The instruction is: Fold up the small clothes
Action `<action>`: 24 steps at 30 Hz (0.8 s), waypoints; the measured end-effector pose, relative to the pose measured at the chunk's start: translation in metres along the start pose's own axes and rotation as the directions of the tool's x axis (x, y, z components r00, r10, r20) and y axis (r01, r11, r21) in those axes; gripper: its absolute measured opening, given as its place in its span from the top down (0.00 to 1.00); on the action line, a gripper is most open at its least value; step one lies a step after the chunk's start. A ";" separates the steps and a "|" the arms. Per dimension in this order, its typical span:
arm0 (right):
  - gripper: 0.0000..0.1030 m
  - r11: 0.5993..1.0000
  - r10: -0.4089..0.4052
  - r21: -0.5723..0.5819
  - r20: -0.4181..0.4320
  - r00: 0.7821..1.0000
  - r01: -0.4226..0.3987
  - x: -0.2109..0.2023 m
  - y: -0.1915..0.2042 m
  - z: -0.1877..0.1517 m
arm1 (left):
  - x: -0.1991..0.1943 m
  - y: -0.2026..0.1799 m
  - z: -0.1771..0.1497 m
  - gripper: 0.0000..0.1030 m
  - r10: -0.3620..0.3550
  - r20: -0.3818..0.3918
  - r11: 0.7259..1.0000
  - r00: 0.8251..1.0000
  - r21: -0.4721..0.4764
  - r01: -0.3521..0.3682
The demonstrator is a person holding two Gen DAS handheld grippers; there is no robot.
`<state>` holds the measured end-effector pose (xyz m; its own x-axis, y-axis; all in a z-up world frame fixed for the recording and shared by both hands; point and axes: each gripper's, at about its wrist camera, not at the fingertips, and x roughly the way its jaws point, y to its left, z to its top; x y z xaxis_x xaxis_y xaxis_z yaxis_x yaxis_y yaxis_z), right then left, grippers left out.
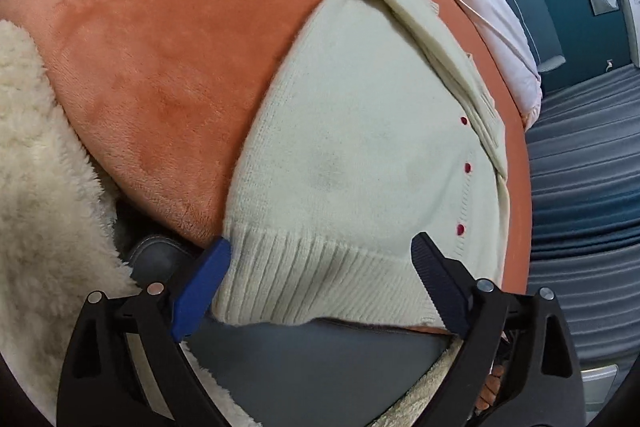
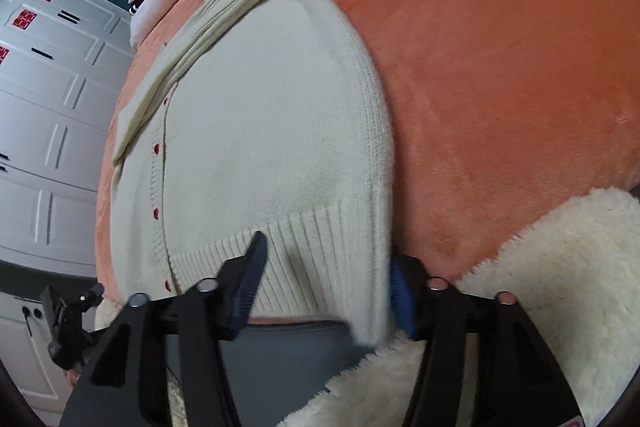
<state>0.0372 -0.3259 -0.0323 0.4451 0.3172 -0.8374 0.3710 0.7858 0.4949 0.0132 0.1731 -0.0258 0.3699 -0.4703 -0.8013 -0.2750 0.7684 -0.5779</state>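
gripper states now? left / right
Left gripper: open, fingers straddling the ribbed hem of the cream knit cardigan.
Right gripper: open, also astride that hem, not clamped.

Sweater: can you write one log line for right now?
cream sweater flat on orange blanket | left gripper open at hem | right gripper open at hem
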 end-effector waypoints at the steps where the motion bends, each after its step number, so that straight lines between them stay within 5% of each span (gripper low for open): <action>1: 0.89 1.000 0.018 -0.013 0.008 1.000 -0.018 0.000 0.004 0.001 | 0.001 0.003 -0.003 0.25 0.017 0.002 1.000 1.000 -0.016 -0.017; 3: 0.90 0.995 0.093 -0.045 0.054 0.994 -0.091 -0.010 0.018 -0.001 | -0.004 0.005 -0.001 0.56 0.020 -0.001 1.000 1.000 -0.014 -0.020; 4: 0.90 0.988 0.142 -0.063 0.067 0.988 -0.138 -0.019 0.025 -0.003 | -0.006 0.005 -0.001 0.91 -0.040 -0.023 0.999 0.999 0.008 0.040; 7: 0.91 0.975 0.188 -0.133 0.052 0.981 -0.180 -0.048 0.043 -0.014 | -0.024 0.004 0.004 0.95 -0.099 -0.039 0.994 0.994 0.031 0.101; 13: 0.92 0.974 0.082 -0.200 -0.110 0.991 -0.102 -0.079 0.030 -0.061 | -0.066 0.014 -0.008 0.96 -0.084 -0.093 0.994 0.992 0.063 0.090; 18: 0.92 0.975 0.099 -0.169 -0.240 0.966 -0.142 -0.097 0.010 -0.106 | -0.104 0.027 -0.037 0.96 -0.097 -0.172 0.994 0.980 0.027 0.103; 21: 0.92 0.955 0.192 -0.187 -0.196 0.961 -0.229 -0.119 0.029 -0.093 | -0.127 0.003 -0.019 0.96 -0.165 -0.112 0.984 0.980 0.044 0.171; 24: 0.91 0.923 0.282 -0.263 -0.031 0.959 -0.280 -0.136 0.053 -0.028 | -0.129 -0.036 0.035 0.96 -0.247 -0.013 0.961 0.969 0.127 0.247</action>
<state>-0.0268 -0.3121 0.1013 0.5065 0.5422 -0.6704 0.0032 0.7763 0.6303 0.0062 0.2209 0.1035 0.4144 -0.6512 -0.6358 -0.0602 0.6774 -0.7331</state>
